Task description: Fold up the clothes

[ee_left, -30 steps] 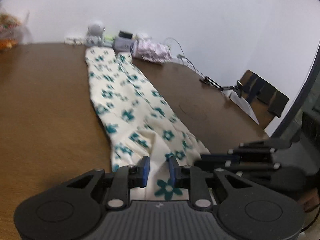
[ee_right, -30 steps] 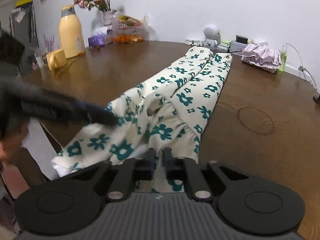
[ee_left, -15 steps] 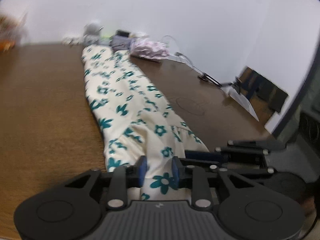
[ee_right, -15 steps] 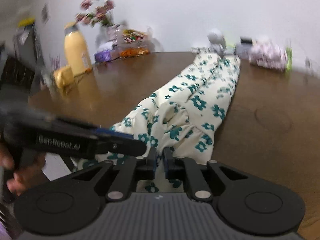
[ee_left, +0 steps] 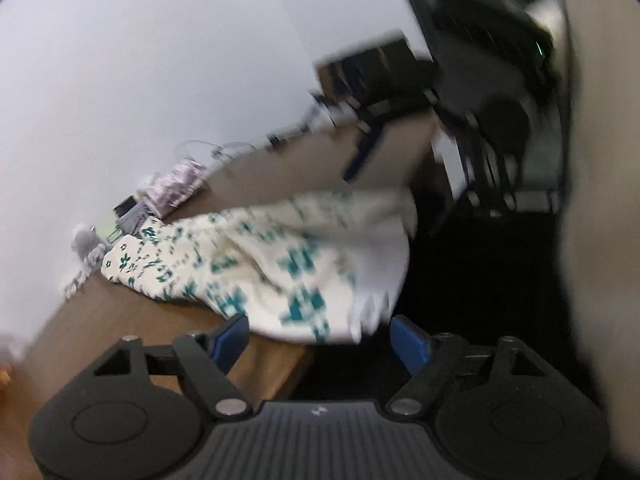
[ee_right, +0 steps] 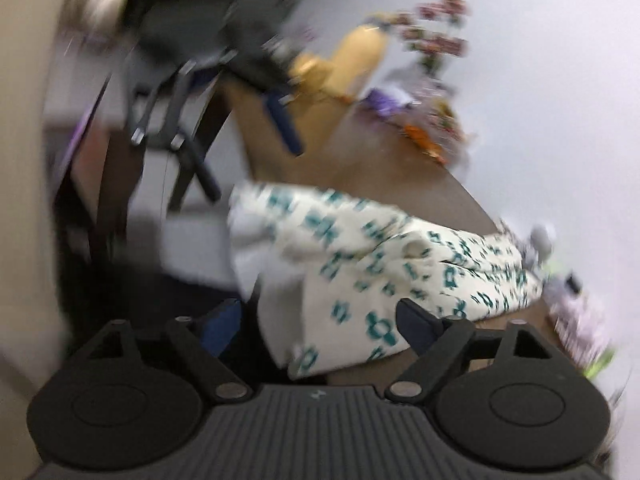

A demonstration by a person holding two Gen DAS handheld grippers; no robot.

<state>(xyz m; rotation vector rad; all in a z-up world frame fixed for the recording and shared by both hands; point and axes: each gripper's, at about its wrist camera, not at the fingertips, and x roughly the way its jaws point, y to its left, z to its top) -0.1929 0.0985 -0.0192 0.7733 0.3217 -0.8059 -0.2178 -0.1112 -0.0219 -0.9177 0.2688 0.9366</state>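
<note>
- The cream garment (ee_left: pixel 256 264) with teal flowers lies stretched along the brown surface (ee_left: pixel 132 324), its near end bunched and hanging over the surface's edge; both views are blurred and steeply tilted.
- Left wrist view: the left gripper (ee_left: pixel 320 334) has just been opening, its blue-tipped fingers (ee_left: pixel 230 336) now stand well apart, and the garment's hanging end sits between them with neither pad pressing on it.
- Right wrist view: the right gripper (ee_right: pixel 318 318) has likewise just been opening; its fingers (ee_right: pixel 416 322) are spread wide, with the cloth's near end (ee_right: pixel 360 280) between them and unclamped.
- Only the left wrist view shows the far end of the garment beside a small grey figure (ee_left: pixel 86 246) and a pale pink bundle (ee_left: pixel 178 186) by the wall, and cables further along.
- Only the right wrist view shows a yellow bottle (ee_right: pixel 356 56), pink flowers (ee_right: pixel 438 38) and a purple packet (ee_right: pixel 384 100) at the surface's far side.
- Each view catches the other gripper as a dark blur above the garment: the right one (ee_left: pixel 480 136), the left one (ee_right: pixel 240 80).
</note>
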